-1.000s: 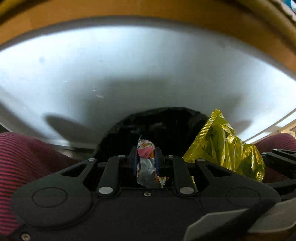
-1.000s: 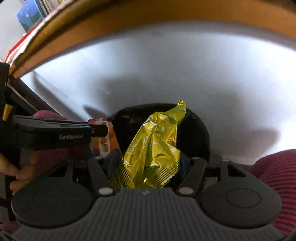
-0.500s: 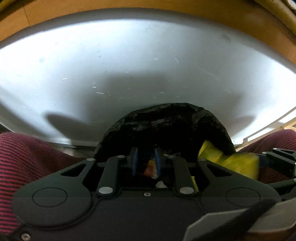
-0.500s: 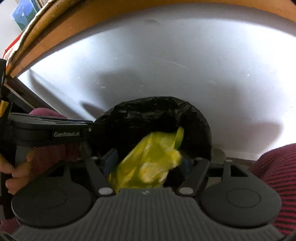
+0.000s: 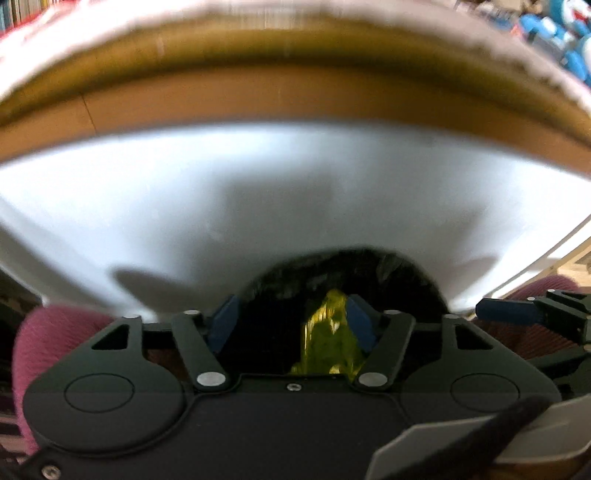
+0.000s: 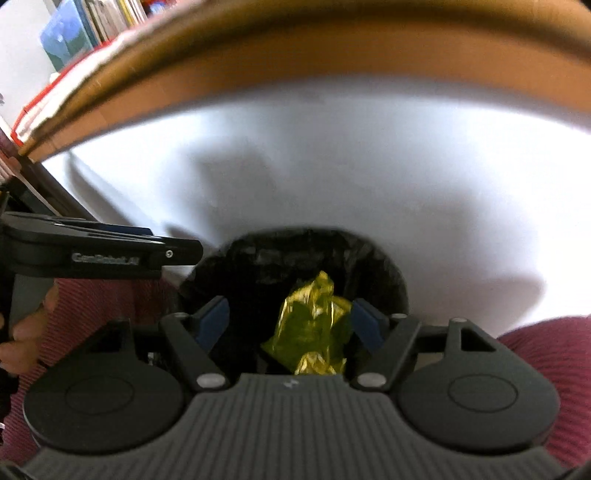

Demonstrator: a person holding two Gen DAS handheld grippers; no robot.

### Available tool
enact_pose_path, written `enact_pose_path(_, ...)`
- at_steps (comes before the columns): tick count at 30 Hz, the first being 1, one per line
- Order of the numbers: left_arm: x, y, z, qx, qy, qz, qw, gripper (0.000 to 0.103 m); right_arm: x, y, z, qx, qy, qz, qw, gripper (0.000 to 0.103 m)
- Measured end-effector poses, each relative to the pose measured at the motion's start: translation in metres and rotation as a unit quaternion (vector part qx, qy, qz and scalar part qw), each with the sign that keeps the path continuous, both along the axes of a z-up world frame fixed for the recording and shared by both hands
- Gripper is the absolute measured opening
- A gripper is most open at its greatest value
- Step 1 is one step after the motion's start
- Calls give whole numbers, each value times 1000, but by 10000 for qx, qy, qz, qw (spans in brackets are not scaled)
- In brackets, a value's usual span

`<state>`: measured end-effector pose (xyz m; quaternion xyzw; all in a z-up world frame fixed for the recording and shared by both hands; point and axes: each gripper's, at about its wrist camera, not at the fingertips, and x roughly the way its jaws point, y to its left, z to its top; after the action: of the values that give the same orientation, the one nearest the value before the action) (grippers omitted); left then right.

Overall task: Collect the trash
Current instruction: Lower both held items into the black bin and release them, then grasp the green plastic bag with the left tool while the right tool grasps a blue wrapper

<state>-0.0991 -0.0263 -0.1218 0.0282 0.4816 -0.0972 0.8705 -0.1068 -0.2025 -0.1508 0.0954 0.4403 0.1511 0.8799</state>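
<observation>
A crumpled yellow foil wrapper (image 5: 328, 343) (image 6: 314, 325) lies loose inside the black-lined trash bin (image 5: 332, 269) (image 6: 258, 266). My left gripper (image 5: 291, 321) hovers over the bin mouth, open, with nothing between its blue pads. My right gripper (image 6: 288, 325) is also open above the bin, and the wrapper sits below the gap without touching either pad. Each gripper shows in the other's view: the right one (image 5: 517, 314) at the right edge, the left one (image 6: 110, 251) at the left. The small pink and white wrapper is out of sight.
A white panel (image 5: 295, 192) (image 6: 369, 166) rises behind the bin, with a brown wooden edge (image 5: 295, 96) above it. Maroon ribbed clothing (image 5: 48, 332) (image 6: 546, 339) flanks the bin on both sides. A person's hand (image 6: 22, 332) holds the left gripper. Books (image 6: 92, 22) stand far left.
Both grippers opened. The pink and white wrapper fell from the left one and the yellow wrapper from the right one into the bin. Both views now sit slightly higher.
</observation>
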Motion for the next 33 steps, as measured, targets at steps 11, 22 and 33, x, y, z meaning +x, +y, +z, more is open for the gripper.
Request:
enact_pose_path(11, -23, 6, 107, -195, -1711, -201, 9849, 89, -16, -24, 92, 68, -1477, 324, 9885, 84)
enact_pose_path(22, 16, 7, 148, -598, -2533, 109, 9655, 87, 9, -47, 135, -147, -2313, -547, 9712, 86)
enact_pose_path(33, 75, 1, 162, -1117, -2534, 307, 9604, 56, 76, -97, 148, -534, -2305, -1741, 9559, 86)
